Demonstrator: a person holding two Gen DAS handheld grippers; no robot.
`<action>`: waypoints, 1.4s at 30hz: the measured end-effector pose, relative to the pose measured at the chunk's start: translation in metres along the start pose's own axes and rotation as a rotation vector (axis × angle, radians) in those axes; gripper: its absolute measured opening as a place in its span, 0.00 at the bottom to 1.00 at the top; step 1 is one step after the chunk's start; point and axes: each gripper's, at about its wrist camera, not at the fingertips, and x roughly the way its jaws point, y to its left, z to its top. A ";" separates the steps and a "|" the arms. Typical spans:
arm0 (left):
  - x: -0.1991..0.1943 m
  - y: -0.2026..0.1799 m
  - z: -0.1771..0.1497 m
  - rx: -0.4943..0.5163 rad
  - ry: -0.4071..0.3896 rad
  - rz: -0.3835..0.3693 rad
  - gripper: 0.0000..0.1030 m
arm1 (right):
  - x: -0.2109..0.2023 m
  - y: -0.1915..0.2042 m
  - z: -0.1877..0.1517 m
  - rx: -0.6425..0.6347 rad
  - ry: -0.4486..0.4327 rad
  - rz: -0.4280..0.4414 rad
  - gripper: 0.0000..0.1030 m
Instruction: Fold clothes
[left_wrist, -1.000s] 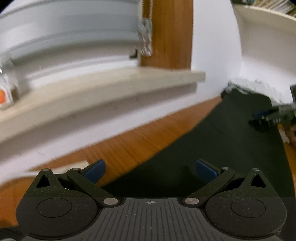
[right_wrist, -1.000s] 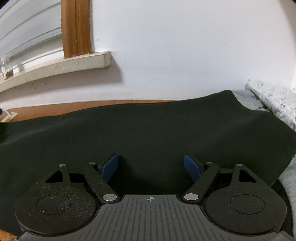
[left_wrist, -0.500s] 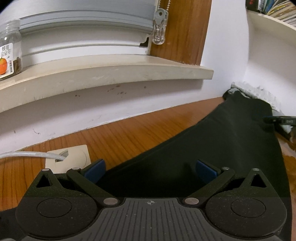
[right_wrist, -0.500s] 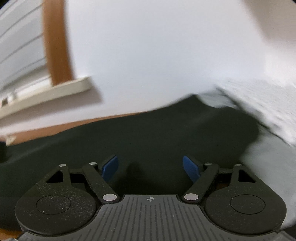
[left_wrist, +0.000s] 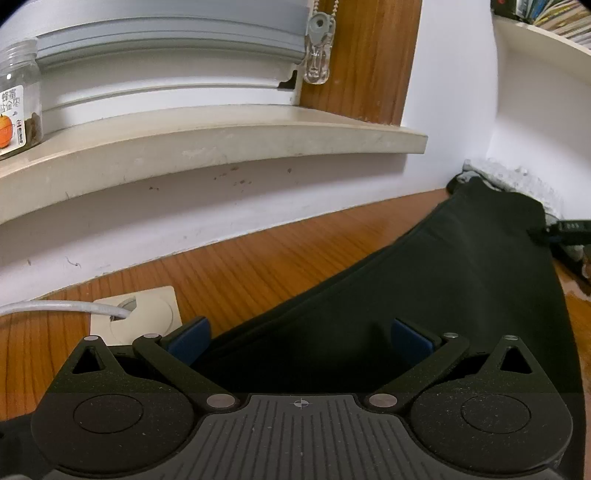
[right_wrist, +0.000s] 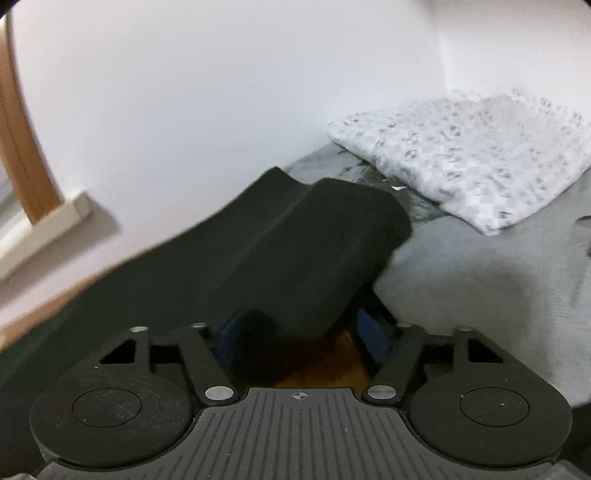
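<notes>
The soft, limp black fabric garment (right_wrist: 303, 243) lay on the brown wooden table (left_wrist: 258, 269), its edge between the closing right gripper (right_wrist: 299, 336) (left gripper (left_wrist: 299, 336) wide, empty), best pinched at a hem.

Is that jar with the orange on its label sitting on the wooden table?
No, the jar stands up on the pale windowsill, above the wooden table.
</notes>
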 end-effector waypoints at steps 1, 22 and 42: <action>0.000 0.000 0.000 0.000 0.001 0.000 1.00 | 0.002 0.000 0.002 0.019 -0.003 0.014 0.59; 0.001 -0.001 -0.001 0.000 0.008 0.006 1.00 | 0.010 0.082 -0.016 -0.452 -0.119 -0.125 0.42; 0.002 0.000 -0.002 0.000 0.008 0.009 1.00 | 0.039 0.049 0.018 -0.289 -0.021 -0.086 0.16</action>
